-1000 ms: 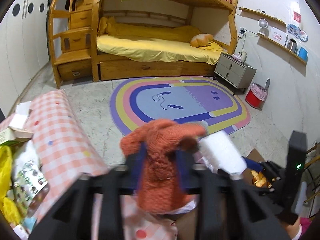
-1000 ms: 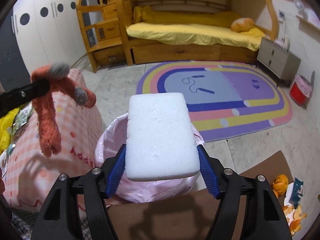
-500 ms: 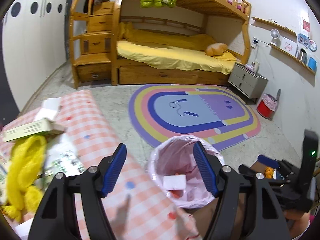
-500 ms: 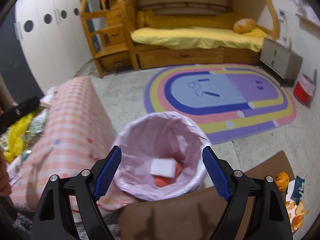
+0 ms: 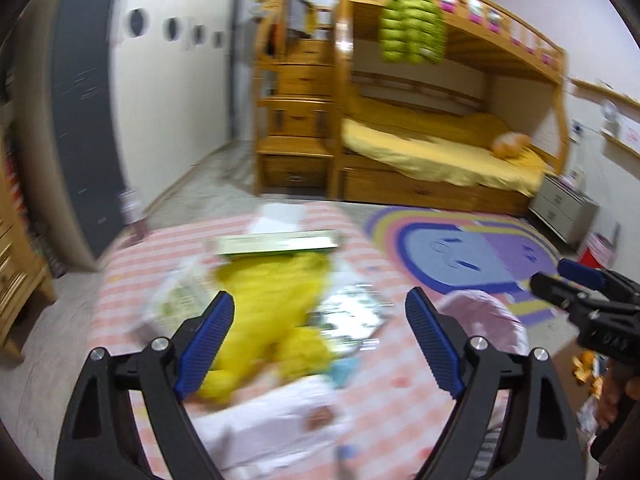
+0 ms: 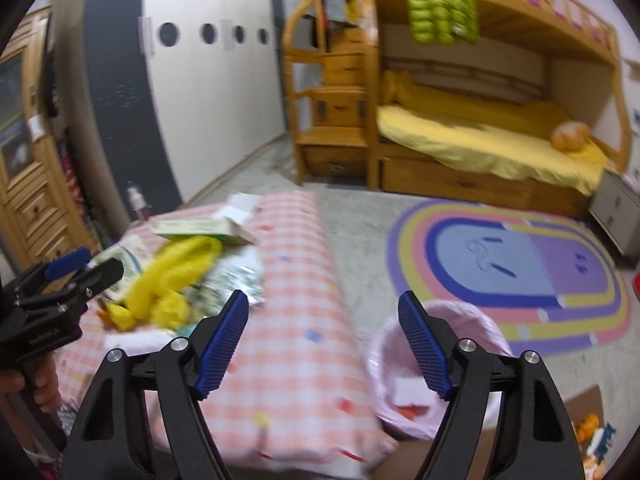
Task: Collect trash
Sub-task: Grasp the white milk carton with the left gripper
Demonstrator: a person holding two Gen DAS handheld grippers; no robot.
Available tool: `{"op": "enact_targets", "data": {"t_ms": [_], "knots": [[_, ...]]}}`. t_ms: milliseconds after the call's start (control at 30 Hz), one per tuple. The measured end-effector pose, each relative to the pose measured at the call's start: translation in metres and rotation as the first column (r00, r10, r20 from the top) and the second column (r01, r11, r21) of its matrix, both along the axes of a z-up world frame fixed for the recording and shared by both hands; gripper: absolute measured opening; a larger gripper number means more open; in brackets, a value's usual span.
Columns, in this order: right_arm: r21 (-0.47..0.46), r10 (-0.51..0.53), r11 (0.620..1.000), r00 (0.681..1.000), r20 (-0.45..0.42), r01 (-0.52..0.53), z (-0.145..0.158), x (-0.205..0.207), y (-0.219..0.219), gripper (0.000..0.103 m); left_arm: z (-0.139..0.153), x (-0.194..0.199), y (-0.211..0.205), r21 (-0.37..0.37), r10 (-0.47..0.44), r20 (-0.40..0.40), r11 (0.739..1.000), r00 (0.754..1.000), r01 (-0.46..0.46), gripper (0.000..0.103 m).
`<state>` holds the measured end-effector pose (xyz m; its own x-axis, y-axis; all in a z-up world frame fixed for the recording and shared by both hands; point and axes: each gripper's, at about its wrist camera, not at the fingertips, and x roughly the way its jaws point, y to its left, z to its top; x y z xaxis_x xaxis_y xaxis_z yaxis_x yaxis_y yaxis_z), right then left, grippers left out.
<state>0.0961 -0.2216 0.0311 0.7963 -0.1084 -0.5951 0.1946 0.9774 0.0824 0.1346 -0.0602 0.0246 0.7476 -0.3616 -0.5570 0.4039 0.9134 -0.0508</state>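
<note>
Looking along the left gripper in the left wrist view: jaws spread wide and empty, poised over the pink checked counter. Blurred by motion, yet readable: a yellow knitted item lying mid-counter, a flat green-and-white box just behind it toward the far edge, printed wrappers touching its right side, white paper at the near edge. Past the counter's right edge, the pink-lined trash bin on the floor, with the right gripper entering from the right above it.

Looking along the right gripper in the right wrist view: jaws likewise released, holding nothing, framing the counter's right edge. Just beside that edge, standing on the floor, the trash bin, with a white block and something orange-red inside. On the counter's left half, the yellow knitted item, the box and wrappers; left gripper coming in over the left edge. Orange peel on cardboard at lower right.
</note>
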Motion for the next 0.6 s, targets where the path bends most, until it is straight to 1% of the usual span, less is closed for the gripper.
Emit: {"op": "enact_targets", "data": {"t_ms": [67,133,200,267,333,433,600], "knots": [[0.005,0.028,1.000,0.999,0.024,-0.028,0.003,0.017,0.018,0.075,-0.001,0.008,0.030,-0.009,0.071,0.003,0.997,0.997,-0.071,0.085],[0.003,0.045,0.999,0.998,0.048,-0.046,0.006,0.039,0.036,0.074,-0.003,0.014,0.054,0.002,0.129,0.015,0.992,0.992,-0.129,0.085],[-0.001,0.059,0.998,0.996,0.064,-0.059,0.005,0.051,0.049,0.074,-0.007,0.019,0.071,0.024,0.171,0.021,0.985,0.985,-0.171,0.085],[-0.008,0.073,0.997,0.994,0.083,-0.073,0.002,0.061,0.061,0.074,-0.013,0.026,0.086,0.035,0.199,-0.003,0.979,0.980,-0.198,0.085],[-0.005,0.087,0.996,0.992,0.097,-0.087,-0.005,0.065,0.069,0.074,-0.021,0.034,0.094,0.032,0.203,-0.046,0.979,0.978,-0.202,0.085],[0.002,0.114,0.993,0.992,0.054,-0.114,-0.022,0.069,0.073,0.074,-0.030,0.042,0.094,0.040,0.195,-0.085,0.981,0.977,-0.192,0.085],[0.006,0.115,0.993,0.992,0.044,-0.115,-0.026,0.068,0.068,0.074,-0.046,0.051,0.087,0.046,0.178,-0.140,0.984,0.974,-0.173,0.084]]}}
